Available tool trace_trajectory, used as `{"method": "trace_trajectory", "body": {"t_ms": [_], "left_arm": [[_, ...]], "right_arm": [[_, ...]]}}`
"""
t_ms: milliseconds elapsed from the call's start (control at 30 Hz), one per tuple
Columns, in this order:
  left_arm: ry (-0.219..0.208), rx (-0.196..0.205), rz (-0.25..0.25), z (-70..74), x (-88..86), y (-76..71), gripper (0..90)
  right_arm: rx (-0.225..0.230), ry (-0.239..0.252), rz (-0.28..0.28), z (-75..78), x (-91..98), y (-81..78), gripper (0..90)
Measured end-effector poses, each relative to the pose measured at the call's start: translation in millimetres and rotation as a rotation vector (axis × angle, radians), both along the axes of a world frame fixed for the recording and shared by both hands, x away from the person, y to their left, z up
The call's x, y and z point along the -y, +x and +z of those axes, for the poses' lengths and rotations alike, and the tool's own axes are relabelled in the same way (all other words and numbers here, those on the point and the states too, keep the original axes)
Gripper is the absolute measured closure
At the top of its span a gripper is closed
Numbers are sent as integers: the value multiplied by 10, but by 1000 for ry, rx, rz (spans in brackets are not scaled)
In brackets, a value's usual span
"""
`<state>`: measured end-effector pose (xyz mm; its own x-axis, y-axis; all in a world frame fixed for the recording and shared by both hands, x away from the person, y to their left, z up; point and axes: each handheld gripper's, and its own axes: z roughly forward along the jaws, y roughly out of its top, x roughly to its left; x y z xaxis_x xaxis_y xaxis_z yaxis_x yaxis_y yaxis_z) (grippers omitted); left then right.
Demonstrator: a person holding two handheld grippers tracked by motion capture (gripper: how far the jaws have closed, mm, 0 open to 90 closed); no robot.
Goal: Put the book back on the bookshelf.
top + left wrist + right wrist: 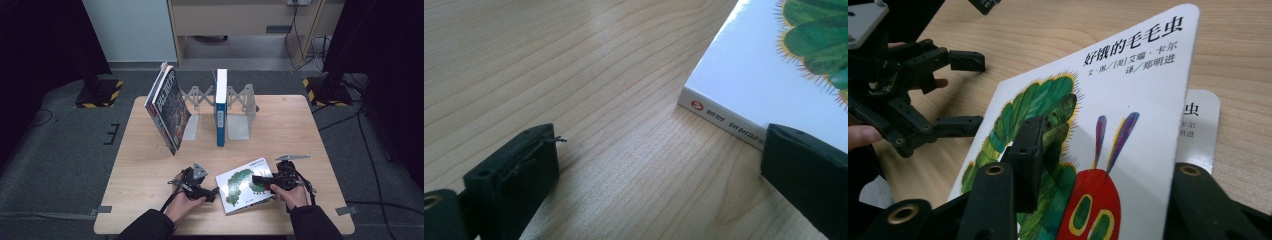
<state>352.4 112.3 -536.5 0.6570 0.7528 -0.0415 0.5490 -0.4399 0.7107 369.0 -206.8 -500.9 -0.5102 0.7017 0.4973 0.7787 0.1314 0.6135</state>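
Dark sleeves are worn on both forearms at the bottom of the high view. The left gripper and the right gripper are built of black linked bars, and a grey three-cornered plate is mounted on top of each. Thin black cables are trailed from both. In the gripper views, blocky matte black jaws are seen, with brass-coloured rivets set at the pivots in the lower corners.

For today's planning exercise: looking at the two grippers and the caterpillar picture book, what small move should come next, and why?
Probably close the right gripper firmly on the raised cover of the caterpillar book. One of its jaws lies on the cover, which is lifted off the page beneath. The left gripper is open at the spine, so it holds nothing.
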Motion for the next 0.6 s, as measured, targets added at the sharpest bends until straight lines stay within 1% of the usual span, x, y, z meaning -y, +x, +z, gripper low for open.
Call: {"method": "trace_trajectory", "body": {"t_ms": [67, 167, 233, 300, 400, 433, 467, 533, 600], "left_arm": [[3, 2, -1, 1, -2, -1, 21], [-6, 4, 0, 4, -23, 1, 43], [-15, -6, 5, 21, -36, -1, 72], [-43, -19, 6, 39, -43, -6, 109], [-83, -10, 0, 88, -59, -17, 132], [-94, -12, -2, 100, -67, -18, 135], [-115, -13, -3, 119, -81, -21, 137], [-133, -15, -2, 144, -104, -28, 143], [-145, -32, -5, 158, -124, -34, 142]], "right_arm": [[5, 11, 3, 14, 8, 1, 598], [9, 23, 5, 41, 14, -3, 624], [8, 32, 6, 51, 21, -3, 640], [7, 46, 5, 59, 27, 0, 660], [12, 70, 10, 80, 42, 2, 694], [16, 75, 11, 89, 43, -1, 704], [18, 81, 12, 97, 43, -3, 713], [29, 92, 17, 112, 45, -3, 732], [26, 110, 16, 126, 46, -5, 754]]}}
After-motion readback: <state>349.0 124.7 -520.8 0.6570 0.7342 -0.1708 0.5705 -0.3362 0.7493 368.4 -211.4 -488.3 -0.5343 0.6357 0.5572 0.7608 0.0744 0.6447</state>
